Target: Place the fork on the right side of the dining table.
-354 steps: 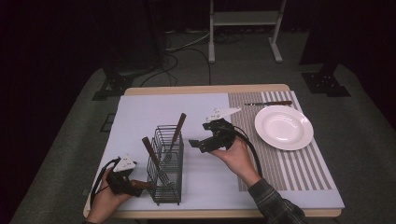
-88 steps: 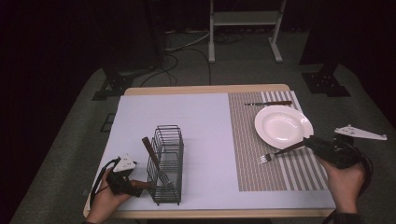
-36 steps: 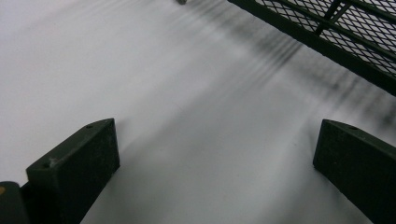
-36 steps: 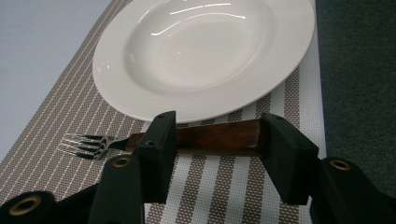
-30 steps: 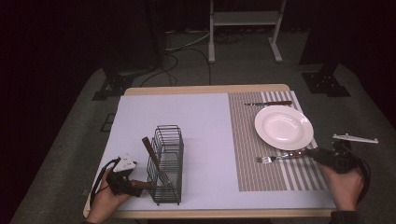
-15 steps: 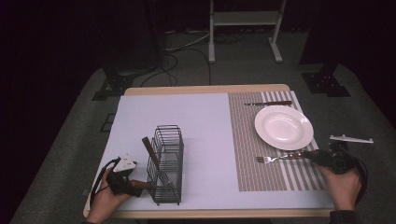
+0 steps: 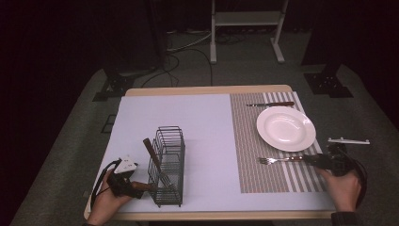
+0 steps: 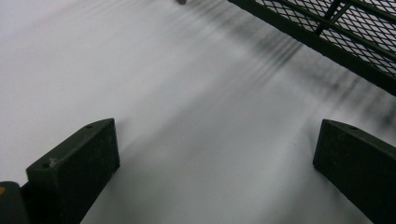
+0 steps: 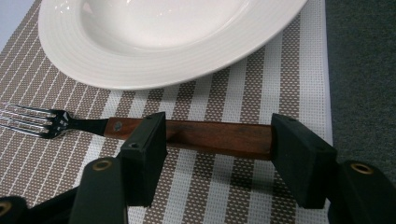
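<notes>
A fork (image 7: 277,160) with a wooden handle (image 9: 215,137) lies flat on the striped placemat (image 7: 263,179), just in front of the white plate (image 7: 285,128). My right gripper (image 7: 311,159) is at the handle's end. Its jaws have just been opening and now stand apart, with the handle running across the gap at their tips (image 9: 219,129), pads off it. My left gripper (image 7: 135,184) rests low on the pale mat beside the foot of the black wire basket (image 7: 169,165). It stands wide open (image 8: 215,140) with nothing between its jaws.
A wooden-handled utensil (image 7: 153,153) leans inside the basket, whose mesh (image 8: 336,28) is close at the upper right of the left gripper view. A knife (image 7: 270,104) lies beyond the plate (image 9: 163,37). The table's right edge runs just past the placemat.
The right hand has carried the fork from the basket to the placemat and laid it below the plate. Its jaws have spread off the handle. The left gripper has stayed put.
</notes>
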